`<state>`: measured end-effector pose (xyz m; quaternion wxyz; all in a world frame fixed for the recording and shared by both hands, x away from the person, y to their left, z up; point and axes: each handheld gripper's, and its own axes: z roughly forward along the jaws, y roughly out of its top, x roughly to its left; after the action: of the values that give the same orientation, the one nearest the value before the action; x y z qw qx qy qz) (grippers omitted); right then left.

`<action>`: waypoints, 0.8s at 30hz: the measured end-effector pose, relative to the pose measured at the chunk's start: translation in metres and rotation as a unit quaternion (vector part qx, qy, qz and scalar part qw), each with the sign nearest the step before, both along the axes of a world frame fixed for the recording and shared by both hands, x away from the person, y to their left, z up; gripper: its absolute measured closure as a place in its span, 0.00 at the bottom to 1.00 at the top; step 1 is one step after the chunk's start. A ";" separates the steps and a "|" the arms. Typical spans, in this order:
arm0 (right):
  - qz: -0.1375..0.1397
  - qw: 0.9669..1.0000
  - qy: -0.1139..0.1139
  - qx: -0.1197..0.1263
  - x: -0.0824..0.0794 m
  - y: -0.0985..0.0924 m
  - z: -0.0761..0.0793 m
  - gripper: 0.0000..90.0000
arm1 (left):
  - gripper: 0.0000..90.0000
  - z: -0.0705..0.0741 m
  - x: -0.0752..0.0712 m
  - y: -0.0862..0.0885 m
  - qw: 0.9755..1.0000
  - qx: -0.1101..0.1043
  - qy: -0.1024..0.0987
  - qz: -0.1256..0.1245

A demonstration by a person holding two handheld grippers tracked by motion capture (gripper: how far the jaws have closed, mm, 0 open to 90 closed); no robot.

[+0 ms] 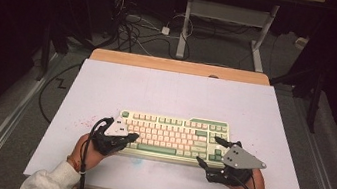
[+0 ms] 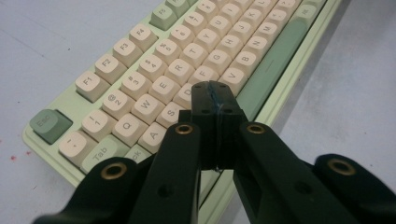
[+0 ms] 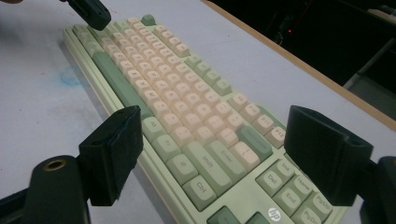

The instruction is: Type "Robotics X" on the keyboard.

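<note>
Keyboard (image 1: 174, 136) sits on the desk (image 1: 107, 85). Left tongs (image 2: 215, 93), at its 8 o'clock, are pressed together, holding nothing. Right tongs (image 3: 210, 154), at 4 o'clock, gape wide, empty.

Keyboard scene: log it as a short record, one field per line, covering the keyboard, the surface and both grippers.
object: pale green keyboard with cream and green keycaps
surface: white tabletop with wooden far edge
keyboard pose: flat, long side towards the person
left gripper: jaws shut, tips over the keys by the space bar's left end
right gripper: jaws open, spread over the keyboard's right end
held: nothing in either gripper
marks: faint red specks left of the keyboard
</note>
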<state>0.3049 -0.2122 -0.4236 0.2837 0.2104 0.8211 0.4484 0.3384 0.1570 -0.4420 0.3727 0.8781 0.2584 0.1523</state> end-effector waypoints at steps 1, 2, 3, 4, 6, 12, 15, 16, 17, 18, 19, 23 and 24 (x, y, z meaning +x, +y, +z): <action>-0.001 1.000 -0.001 0.000 -0.001 -0.002 0.000 0.23 | 0.98 0.000 0.002 -0.001 1.000 -0.001 0.001 -0.001; -0.004 1.000 -0.001 0.001 -0.001 -0.003 0.000 0.23 | 0.98 0.000 0.003 -0.003 1.000 -0.005 0.003 -0.002; -0.006 1.000 0.000 0.003 -0.002 -0.005 0.000 0.23 | 0.98 0.000 0.004 -0.005 1.000 -0.003 0.003 -0.004; -0.007 1.000 -0.001 0.004 -0.003 -0.006 0.001 0.23 | 0.98 0.000 0.006 -0.007 1.000 -0.001 0.003 -0.006; -0.010 1.000 -0.002 0.005 -0.003 -0.009 0.001 0.23 | 0.98 -0.001 0.008 -0.012 1.000 0.002 0.005 -0.009; -0.013 1.000 -0.001 0.008 -0.005 -0.013 0.000 0.22 | 0.98 -0.005 0.015 -0.022 1.000 0.013 0.010 -0.015; -0.014 1.000 0.000 0.005 -0.005 -0.013 -0.001 0.22 | 0.98 -0.007 0.017 -0.027 1.000 0.018 0.014 -0.019; -0.014 1.000 0.000 0.004 -0.005 -0.013 -0.001 0.22 | 0.98 -0.008 0.018 -0.028 1.000 0.020 0.015 -0.019; -0.013 1.000 -0.001 0.004 -0.005 -0.013 -0.001 0.22 | 0.98 -0.009 0.018 -0.029 0.999 0.022 0.016 -0.021; -0.014 1.000 0.000 0.005 -0.005 -0.014 -0.001 0.22 | 0.98 -0.009 0.019 -0.030 0.999 0.024 0.017 -0.022; -0.014 1.000 0.000 0.004 -0.005 -0.014 -0.001 0.22 | 0.98 -0.010 0.019 -0.031 0.999 0.027 0.016 -0.022; -0.012 1.000 0.000 0.003 -0.004 -0.013 -0.002 0.22 | 0.98 -0.012 0.021 -0.032 0.999 0.028 0.018 -0.020; -0.012 1.000 0.000 0.003 -0.004 -0.013 -0.002 0.22 | 0.98 -0.012 0.021 -0.033 0.999 0.029 0.018 -0.021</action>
<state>0.3005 -0.2255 -0.4254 0.2887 0.2212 0.8173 0.4470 0.3597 0.1243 -0.4539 0.3454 0.8966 0.2417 0.1357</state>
